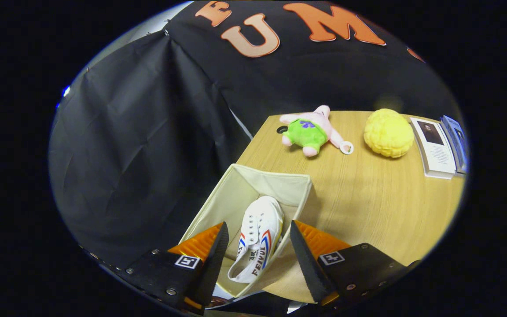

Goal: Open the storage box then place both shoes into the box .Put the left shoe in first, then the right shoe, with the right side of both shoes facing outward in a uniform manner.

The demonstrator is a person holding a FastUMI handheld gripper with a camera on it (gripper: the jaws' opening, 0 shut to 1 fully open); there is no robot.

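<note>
Hovering above the box [253,185], jaws [258,251] spread wide and gripping nothing; one shoe [258,240] lying inside the box, seen between the jaws, toe pointing away, striped side turned up and toward the right finger; probably set down this way so the marked side faces outward; second shoe still to fetch by this reckoning. Box open at the top, walls close around the shoe, little spare room beside it; box sitting at the surface [368,207] edge, dark cloth beyond the left finger. Far beyond the jaws: plush toy [308,130], yellow ball [388,132], booklets [438,149]; bare surface between, free for moving.
</note>
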